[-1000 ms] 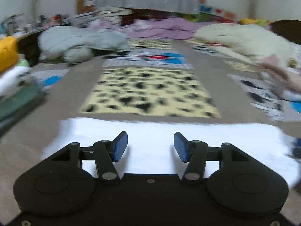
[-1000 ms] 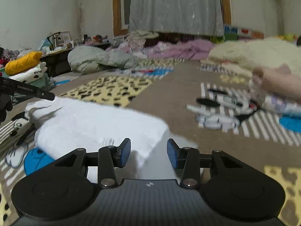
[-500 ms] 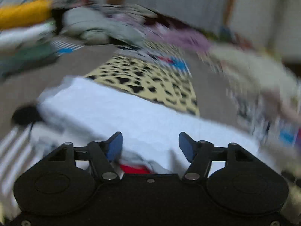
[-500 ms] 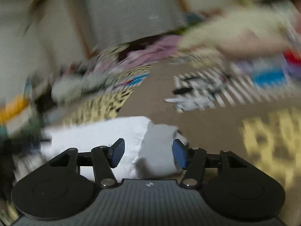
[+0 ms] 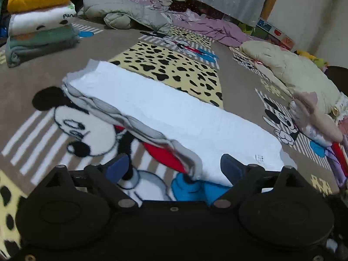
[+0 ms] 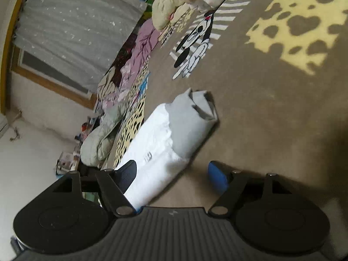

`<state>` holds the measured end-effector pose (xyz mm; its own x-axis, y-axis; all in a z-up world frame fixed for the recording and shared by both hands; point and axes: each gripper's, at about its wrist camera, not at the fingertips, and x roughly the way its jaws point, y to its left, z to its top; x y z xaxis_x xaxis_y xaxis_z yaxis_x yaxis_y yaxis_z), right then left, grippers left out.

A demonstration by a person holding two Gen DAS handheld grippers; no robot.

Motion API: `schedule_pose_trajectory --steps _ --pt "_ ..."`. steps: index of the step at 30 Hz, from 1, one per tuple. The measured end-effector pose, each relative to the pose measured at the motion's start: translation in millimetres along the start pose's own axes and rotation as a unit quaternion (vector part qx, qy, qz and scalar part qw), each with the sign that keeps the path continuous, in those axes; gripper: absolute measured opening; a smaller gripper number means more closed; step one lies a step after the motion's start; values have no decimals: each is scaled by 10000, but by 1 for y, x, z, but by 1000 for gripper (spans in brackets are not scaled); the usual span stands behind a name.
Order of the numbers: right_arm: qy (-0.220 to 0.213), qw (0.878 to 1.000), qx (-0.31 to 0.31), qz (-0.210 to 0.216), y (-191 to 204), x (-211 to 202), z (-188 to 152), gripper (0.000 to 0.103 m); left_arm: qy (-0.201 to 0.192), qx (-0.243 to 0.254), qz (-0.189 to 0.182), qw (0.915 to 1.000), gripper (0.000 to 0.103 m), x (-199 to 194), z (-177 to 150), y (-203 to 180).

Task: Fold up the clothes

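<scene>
garment: white fleece top (image 5: 174, 113) w/ grey lining, lying as a long folded strip on the carpet (image 5: 104, 41), across the cartoon mouse print
right end: grey part (image 6: 191, 119) sticking out past the white, in right wrist view
left tool (image 5: 171, 167): jaws standing wide, holding nothing, hovering just over the strip's near grey edge
right tool (image 6: 171, 171): jaws wide too, empty, near end of strip sitting betw. them
handling: prob. light, soft, floppy; thick pile, so layers likely sliding & sagging if pinched at one pt
grip: best taking both ends' corners, thru all layers, edge not middle
stack (image 5: 39, 19): folded clothes piled at far left, well apart
</scene>
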<state>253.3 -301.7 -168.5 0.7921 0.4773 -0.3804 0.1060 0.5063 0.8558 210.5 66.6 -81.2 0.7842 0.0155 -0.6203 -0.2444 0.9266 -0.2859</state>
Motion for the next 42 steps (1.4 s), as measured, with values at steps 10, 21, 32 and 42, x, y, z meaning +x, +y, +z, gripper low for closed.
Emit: schedule_pose_trajectory --steps 10,21,32,42 --pt "-620 9977 239 -130 19 53 -3 67 -5 -540 315 9980 103 20 9 51" --pt "-1082 9937 278 18 7 50 -6 18 -137 -1227 -2 9924 103 23 28 77" --pt "-1809 9818 338 -466 -33 -6 30 17 -629 -274 -314 9972 96 20 28 59" --pt "-1991 9788 -242 -411 -21 -7 34 17 -485 1383 -529 9878 78 62 -3 -10"
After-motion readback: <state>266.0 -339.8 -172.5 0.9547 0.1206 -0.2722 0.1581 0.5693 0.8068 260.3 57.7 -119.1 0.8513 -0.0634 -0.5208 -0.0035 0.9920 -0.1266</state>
